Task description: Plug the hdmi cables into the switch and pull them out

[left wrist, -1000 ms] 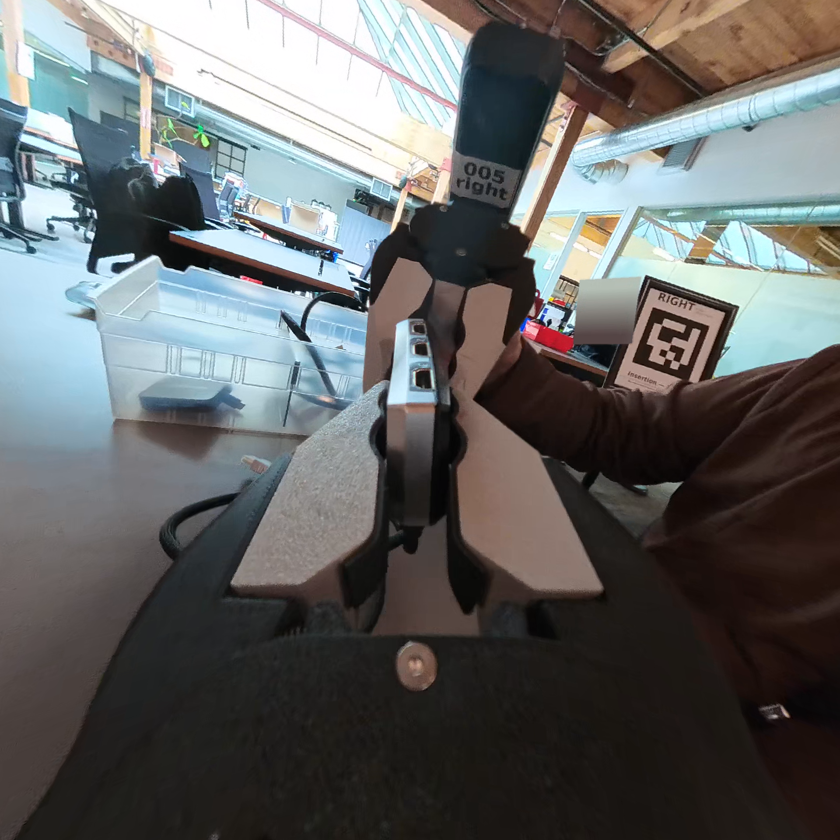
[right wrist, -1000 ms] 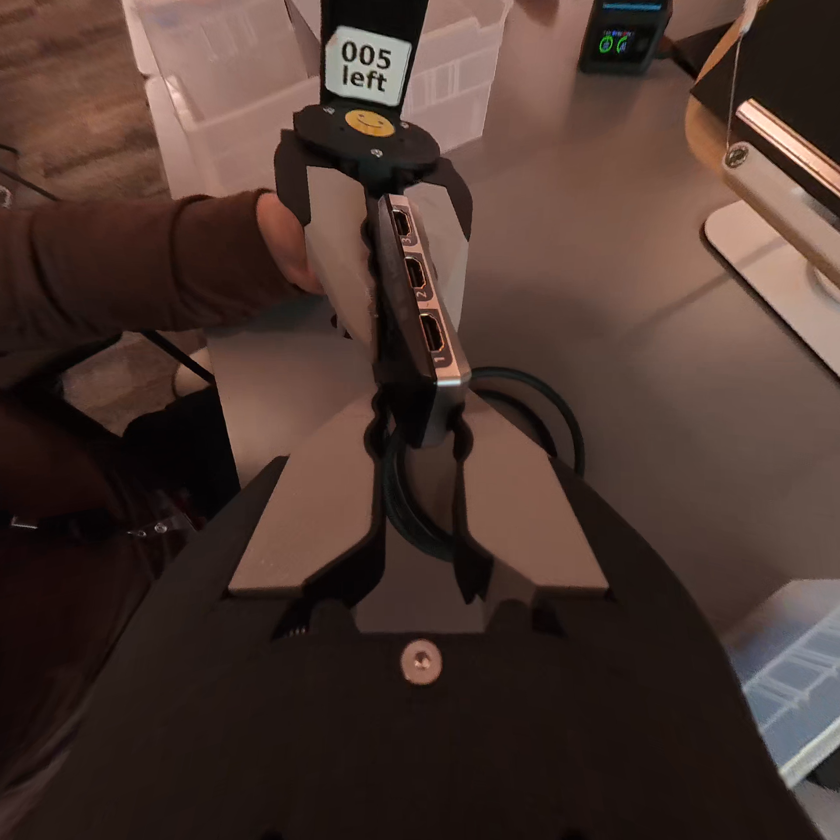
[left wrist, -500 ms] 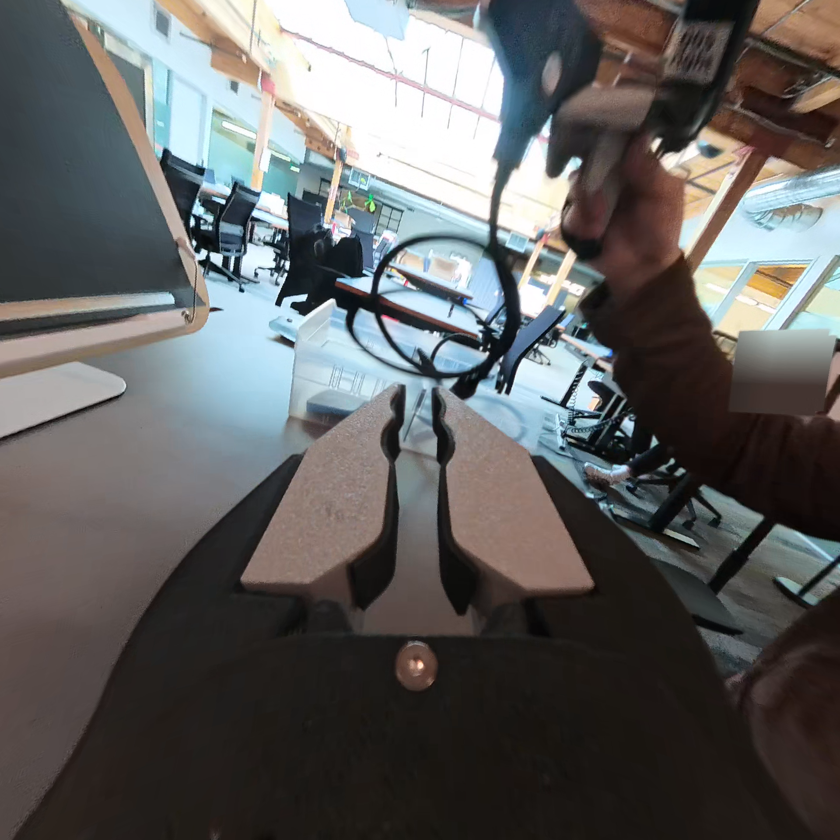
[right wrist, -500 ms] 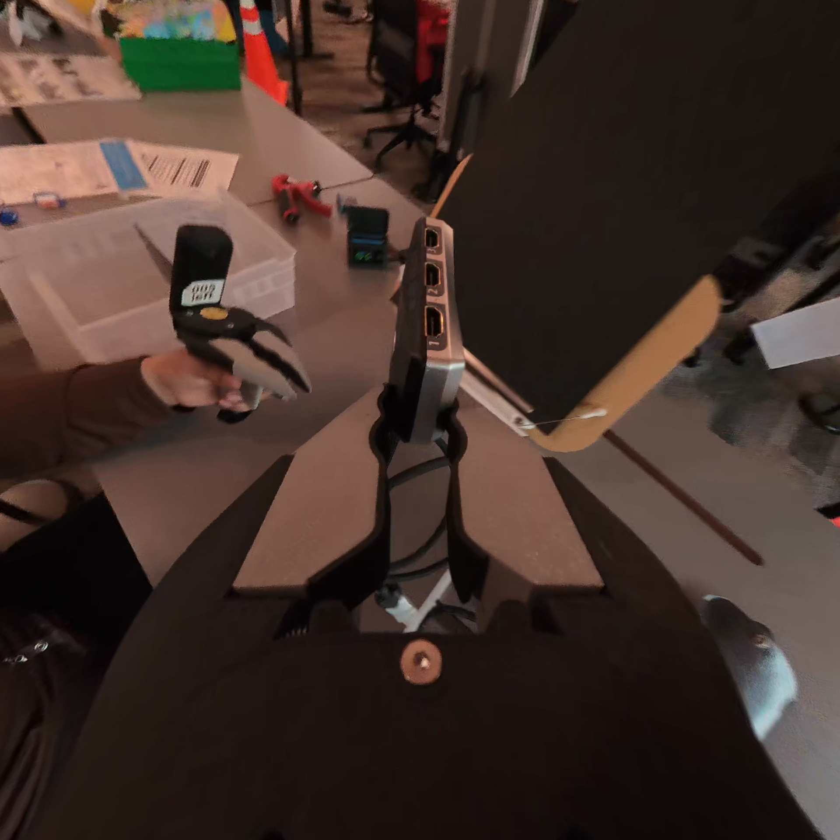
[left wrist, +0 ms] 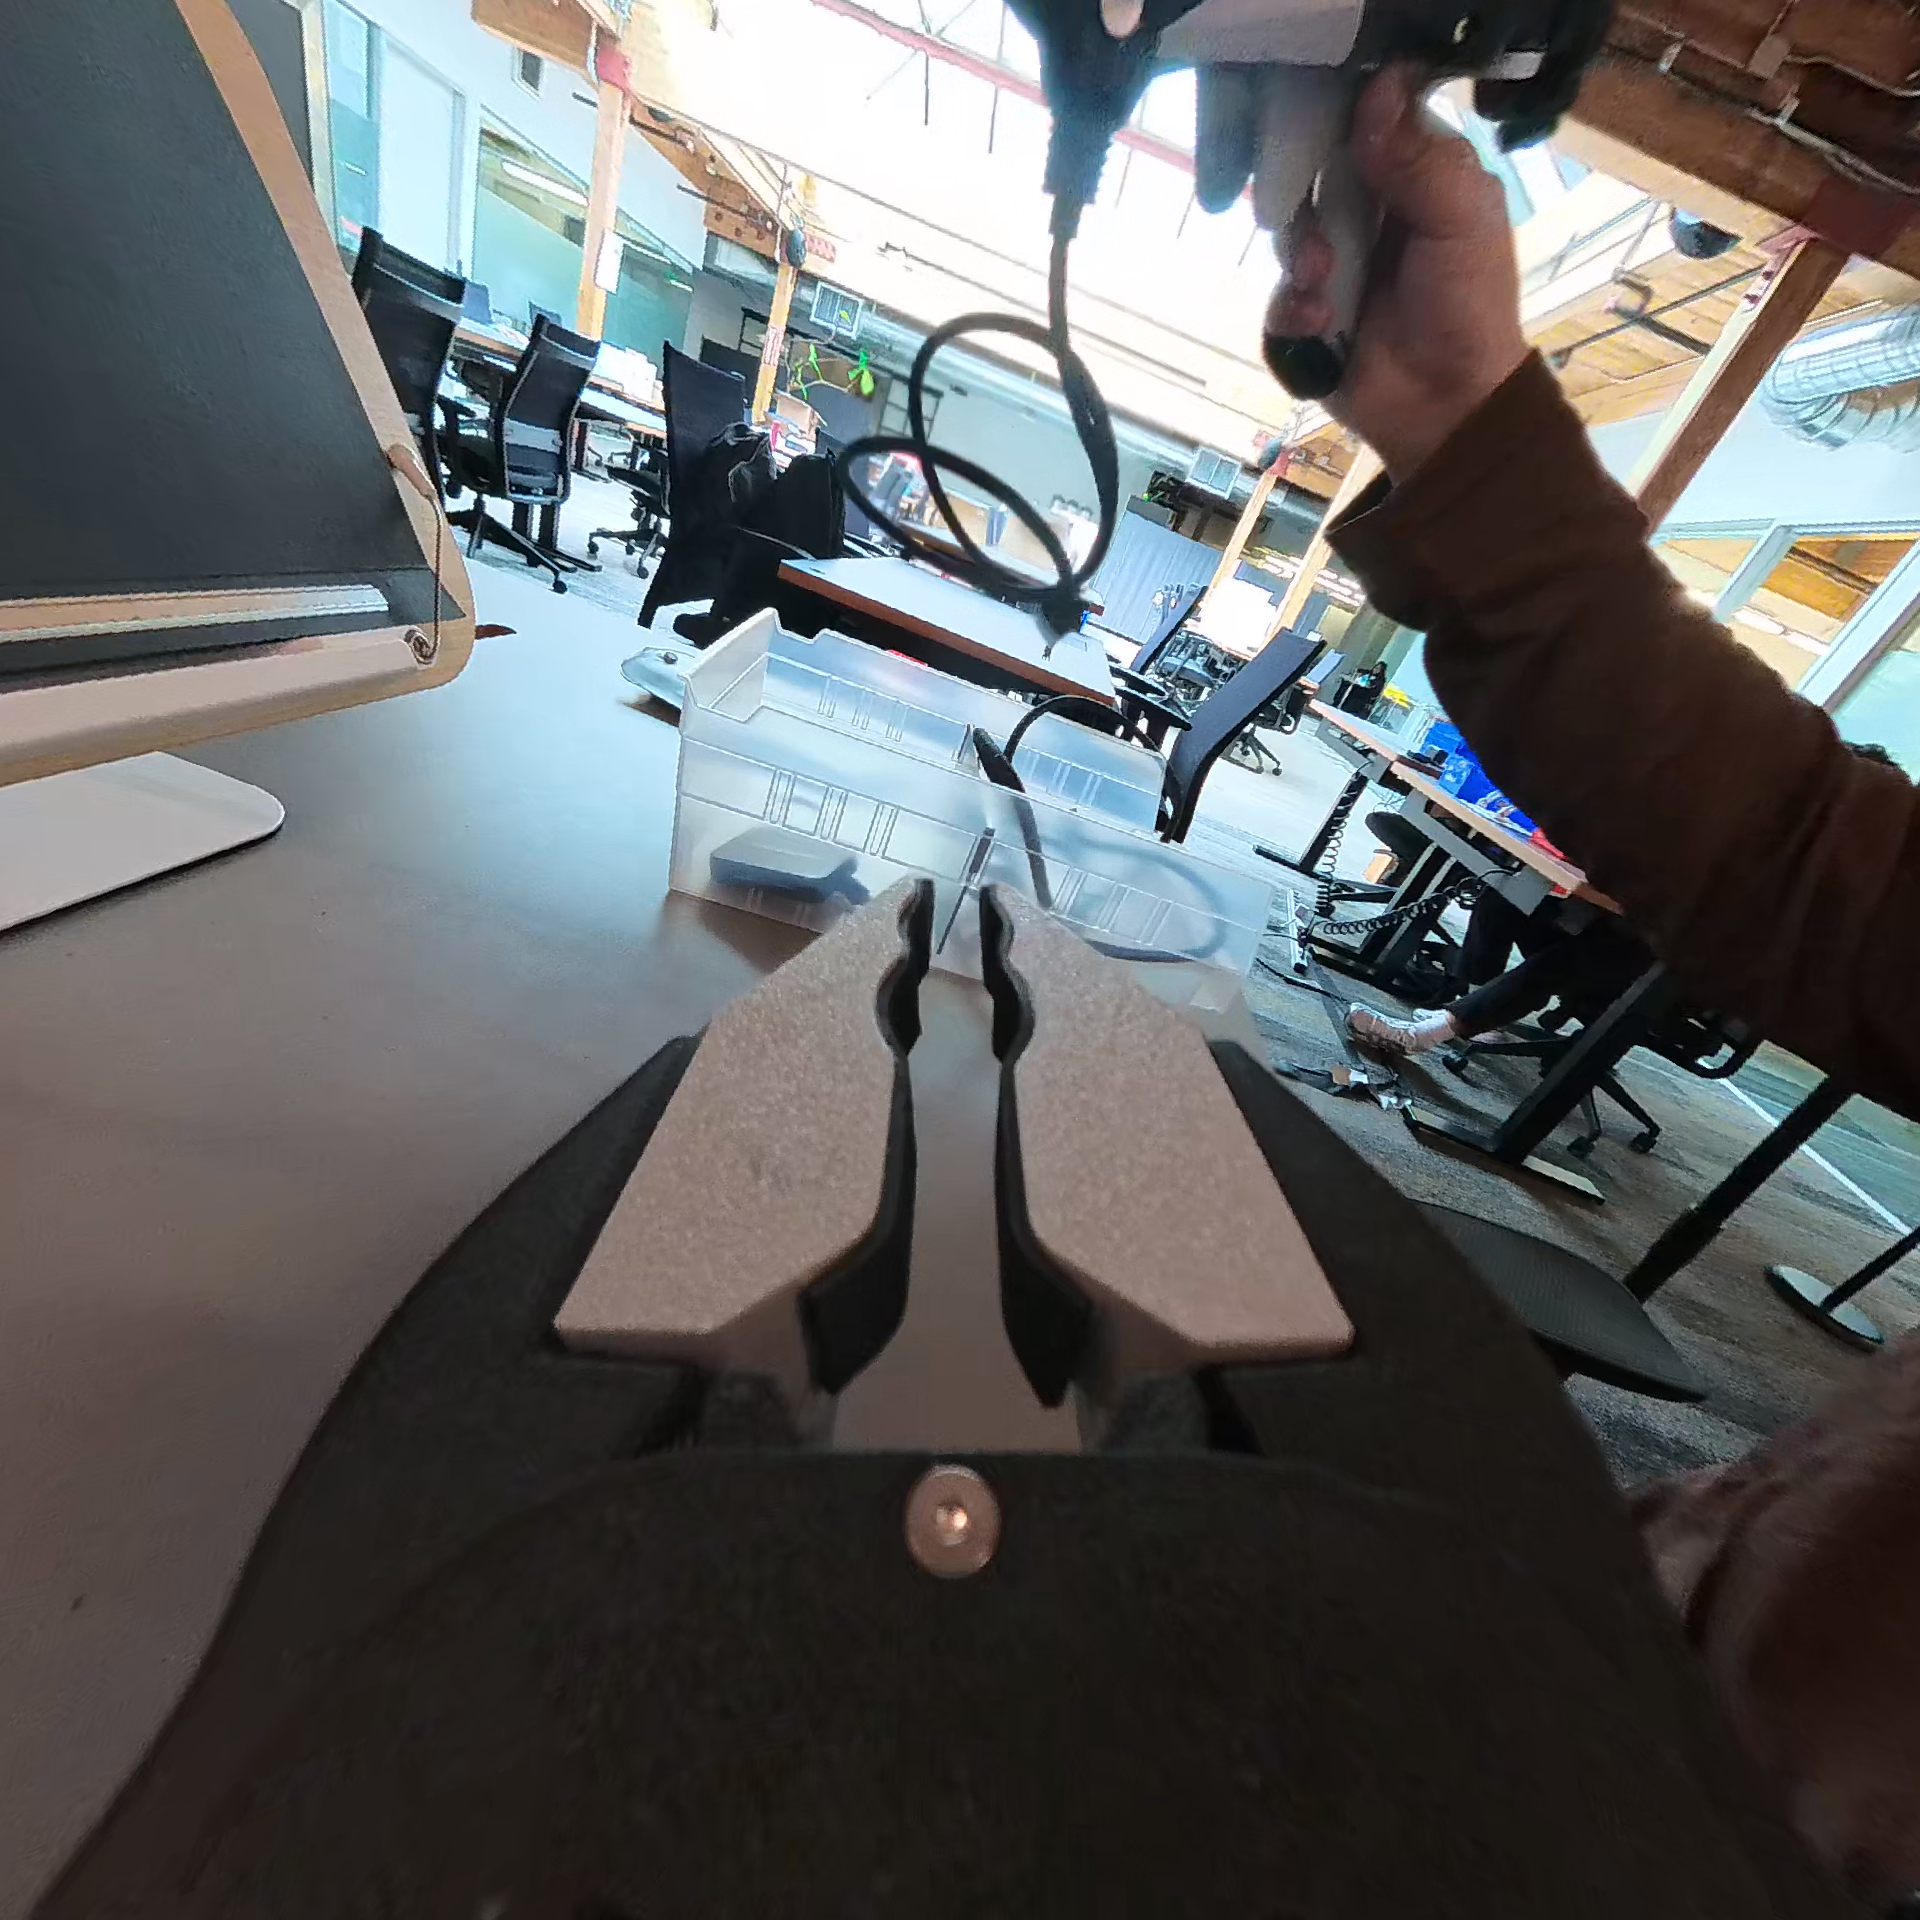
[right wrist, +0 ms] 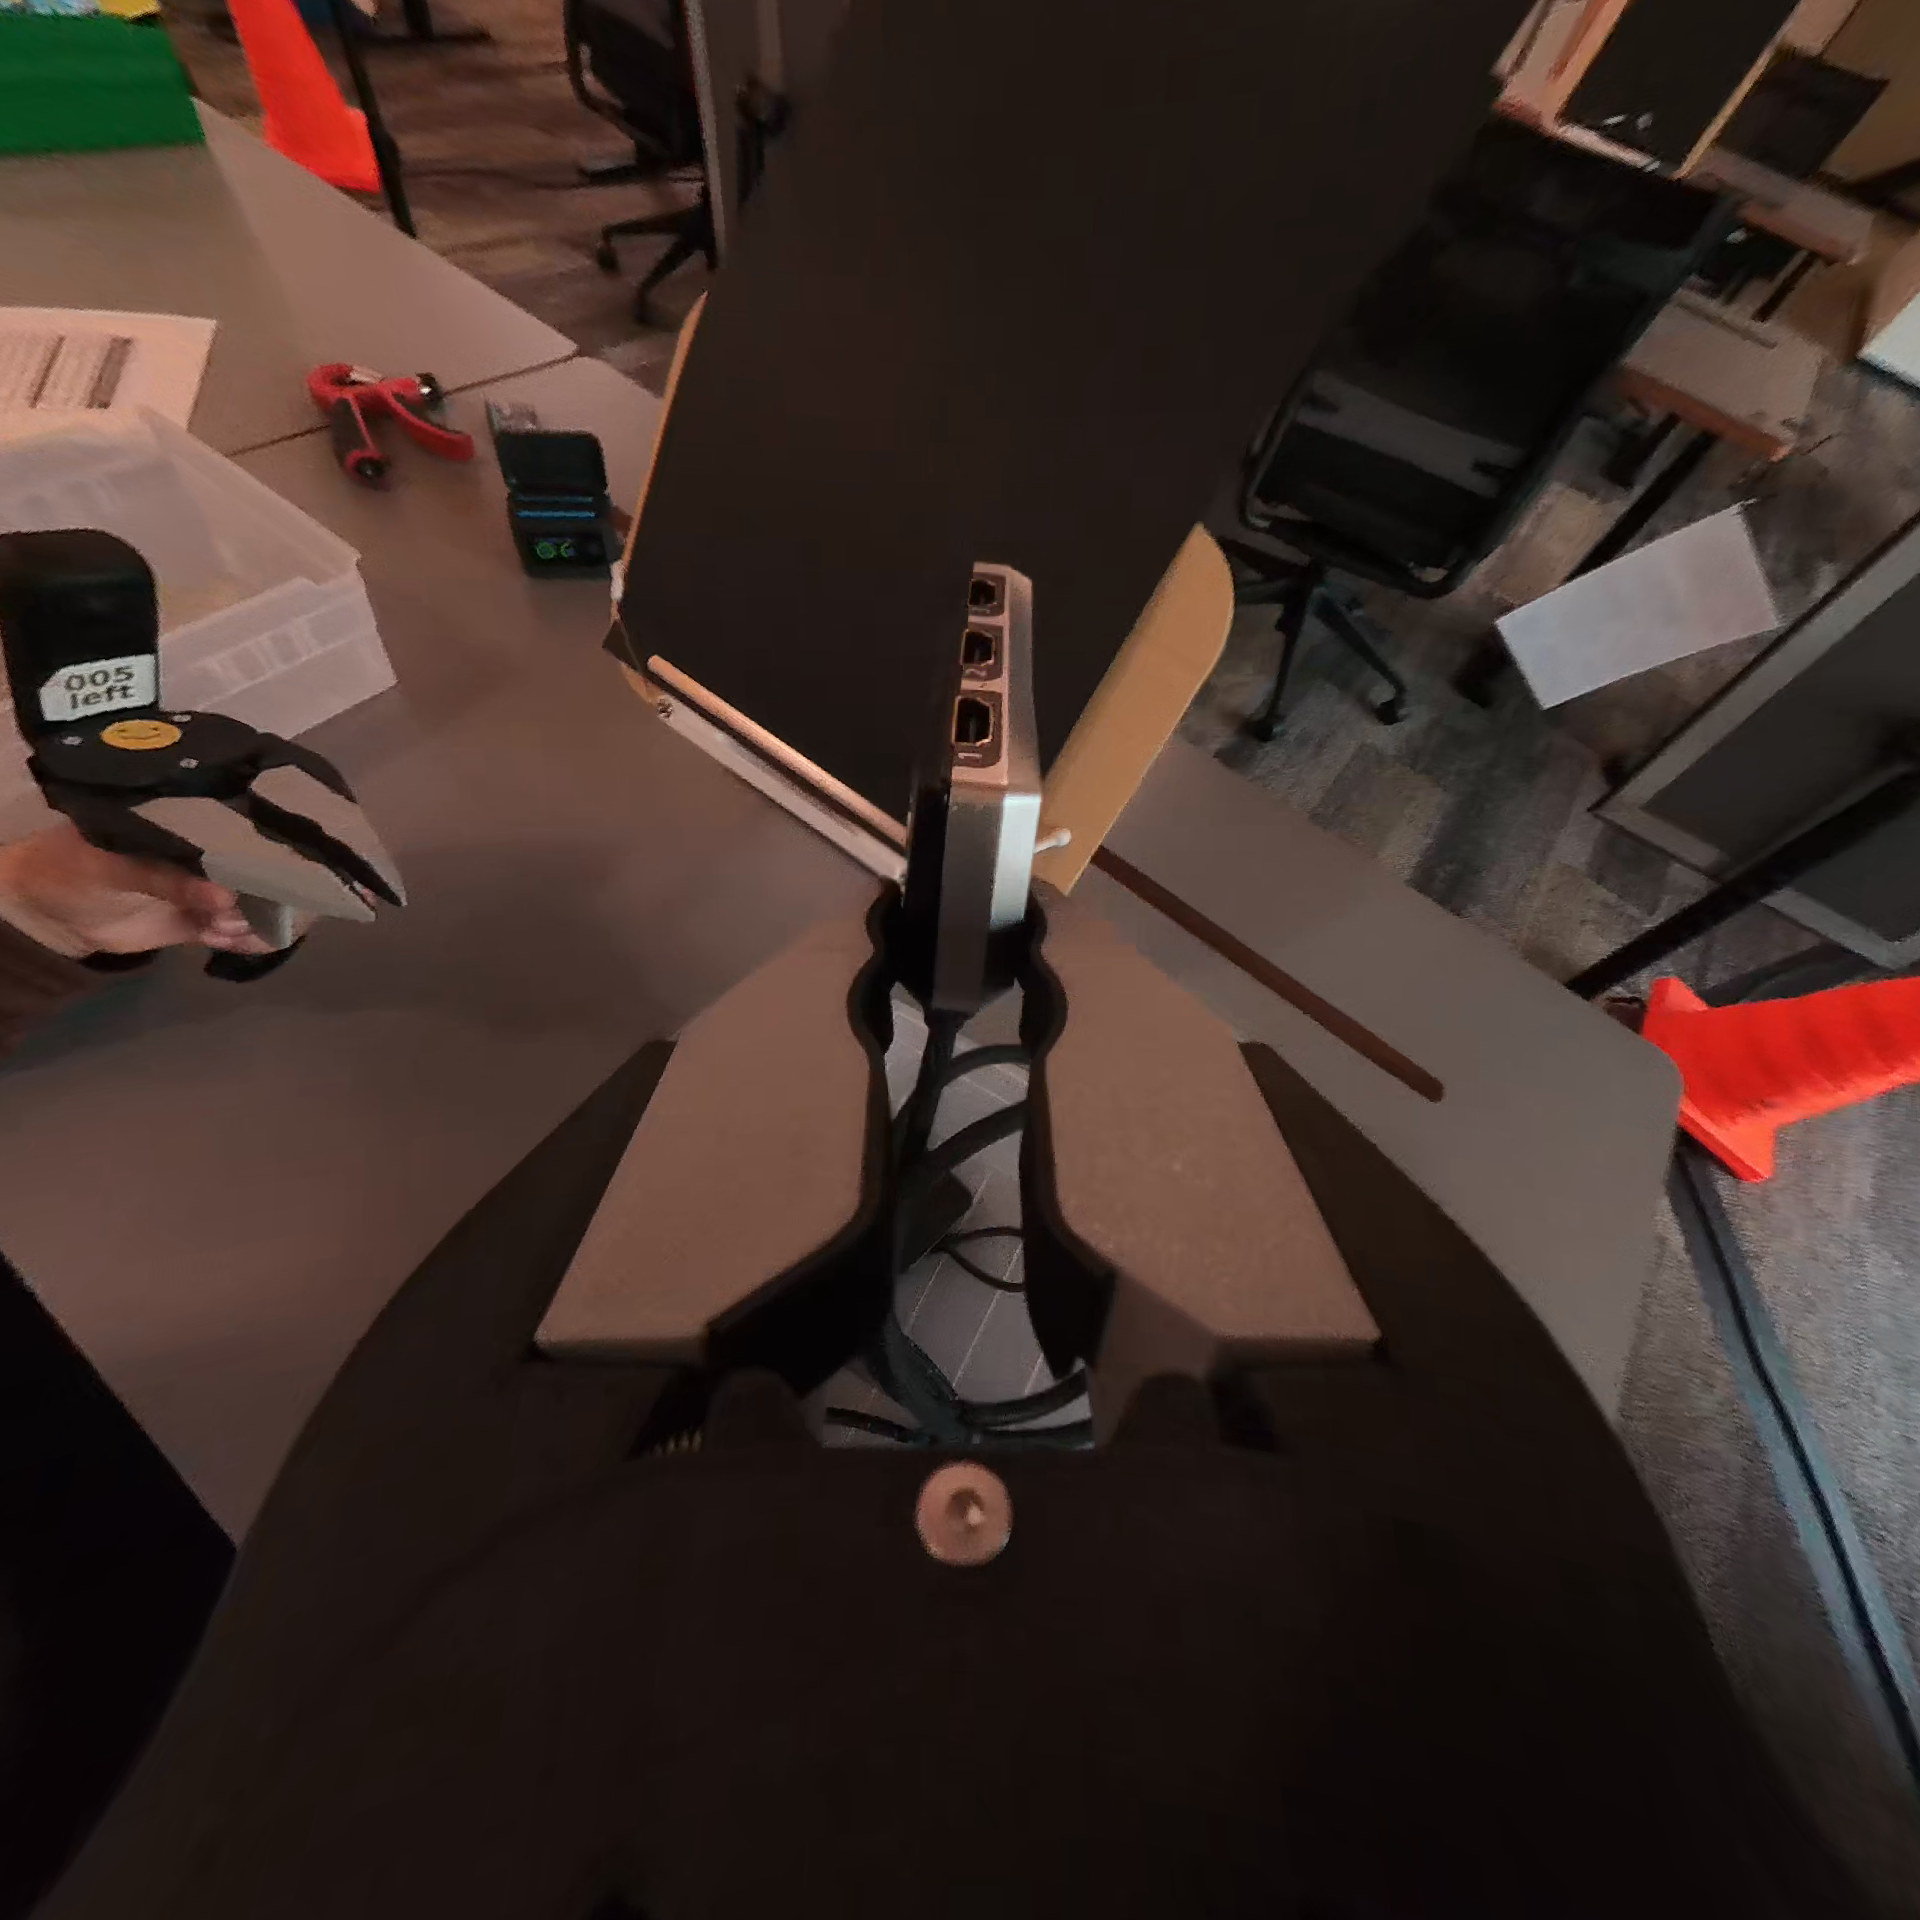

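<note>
My right gripper (right wrist: 956,935) is shut on the lower end of the silver and black HDMI switch (right wrist: 982,769) and holds it upright in the air, its three ports facing me. The switch's own black cable (left wrist: 997,468) hangs from it in loops, high in the left wrist view. My left gripper (left wrist: 951,904) is low over the table, empty, with a narrow gap between its fingers; it also shows in the right wrist view (right wrist: 364,883), far to the left of the switch. A black HDMI cable (left wrist: 1023,821) lies in a clear bin (left wrist: 831,790) just ahead of it.
A monitor (left wrist: 156,416) stands on the dark table (left wrist: 312,1039) at the left; its back (right wrist: 935,312) rises behind the switch. A dark flat device (left wrist: 774,862) lies in the bin. A red tool (right wrist: 384,416), a small black device (right wrist: 556,499) and orange cones (right wrist: 1818,1060) lie farther off.
One second ago both grippers held the switch. My left gripper let go and dropped toward the table and the bin. My right gripper lifted the switch up and away, its cable dangling.
</note>
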The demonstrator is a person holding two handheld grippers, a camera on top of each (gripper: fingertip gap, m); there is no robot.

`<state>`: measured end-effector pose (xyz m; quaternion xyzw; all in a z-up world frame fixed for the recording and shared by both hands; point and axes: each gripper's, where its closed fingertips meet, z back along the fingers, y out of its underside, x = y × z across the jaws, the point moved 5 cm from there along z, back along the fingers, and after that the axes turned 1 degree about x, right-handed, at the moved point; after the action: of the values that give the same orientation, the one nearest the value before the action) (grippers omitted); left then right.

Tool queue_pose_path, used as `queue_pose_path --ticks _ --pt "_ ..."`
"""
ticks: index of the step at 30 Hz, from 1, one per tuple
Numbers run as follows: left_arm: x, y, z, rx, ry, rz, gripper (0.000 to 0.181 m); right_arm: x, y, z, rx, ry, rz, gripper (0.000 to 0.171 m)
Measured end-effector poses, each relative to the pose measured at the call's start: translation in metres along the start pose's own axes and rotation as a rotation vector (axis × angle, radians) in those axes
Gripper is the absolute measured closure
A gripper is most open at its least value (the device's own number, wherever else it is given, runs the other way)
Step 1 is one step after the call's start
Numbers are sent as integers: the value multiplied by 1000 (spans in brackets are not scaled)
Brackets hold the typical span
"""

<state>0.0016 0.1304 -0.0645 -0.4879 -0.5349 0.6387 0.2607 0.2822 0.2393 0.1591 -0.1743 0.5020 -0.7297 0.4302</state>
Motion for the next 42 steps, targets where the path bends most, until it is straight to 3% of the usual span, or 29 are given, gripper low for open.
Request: queue_pose_path --ticks 4,9,15,18,20,23,25,29,34,38,42 --pt "1 2 -1 18 -3 1 175 -11 21 -22 40 -64 12 153" --pt "0 3 -2 29 -2 -6 175 -24 75 -60 190 -144 -4 153" --pt "-1 5 -3 39 0 -4 176 -11 158 -115 578 -158 84 153" --pt "-1 6 -4 49 0 -8 176 -8 185 -141 742 -64 157 155" --pt "-1 7 -4 58 -3 -10 176 -2 214 -150 946 -66 213 144" --pt "-1 7 -4 58 -3 -8 177 -11 244 -151 1210 80 387 150" --pt "0 5 -3 49 -5 -3 177 -11 237 -150 1156 109 381 166" --pt "0 5 -3 46 3 7 177 -13 201 -134 962 132 367 138" --pt "-2 9 -5 80 -7 -20 177 -17 168 -72 848 182 237 118" --pt "1 14 -9 131 -63 -69 171 22 166 -18 681 62 50 101" --pt "2 23 -16 214 -163 -137 146 83 195 9 589 0 -25 100"
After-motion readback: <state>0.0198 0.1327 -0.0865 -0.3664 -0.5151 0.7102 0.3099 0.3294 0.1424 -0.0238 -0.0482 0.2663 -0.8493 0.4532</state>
